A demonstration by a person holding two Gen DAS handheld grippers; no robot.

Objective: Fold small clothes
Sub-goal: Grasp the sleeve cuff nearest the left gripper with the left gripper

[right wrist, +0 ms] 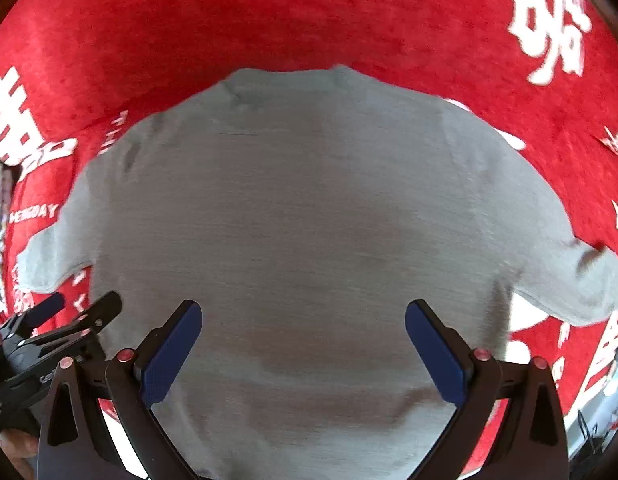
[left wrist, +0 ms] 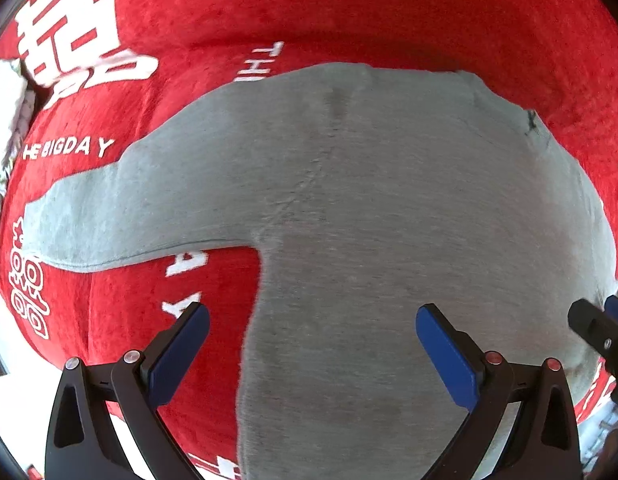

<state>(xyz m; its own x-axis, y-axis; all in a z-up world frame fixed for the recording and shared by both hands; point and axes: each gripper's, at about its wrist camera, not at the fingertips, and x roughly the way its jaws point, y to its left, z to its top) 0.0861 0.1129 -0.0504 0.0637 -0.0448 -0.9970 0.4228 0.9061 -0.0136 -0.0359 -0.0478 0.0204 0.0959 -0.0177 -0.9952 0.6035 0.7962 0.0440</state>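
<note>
A grey short-sleeved shirt lies spread flat on a red cloth printed with white characters, collar toward the far edge and sleeves out to either side. Above its lower half the right gripper hangs with fingers spread wide, holding nothing. The left gripper is likewise spread and empty, straddling the shirt's left side seam.

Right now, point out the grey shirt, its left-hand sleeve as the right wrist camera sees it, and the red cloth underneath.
grey shirt (right wrist: 301, 208), right wrist view, middle of body.
sleeve (right wrist: 53, 252), right wrist view, near its cuff.
red cloth (right wrist: 309, 20), right wrist view, bare patch above collar.
</note>
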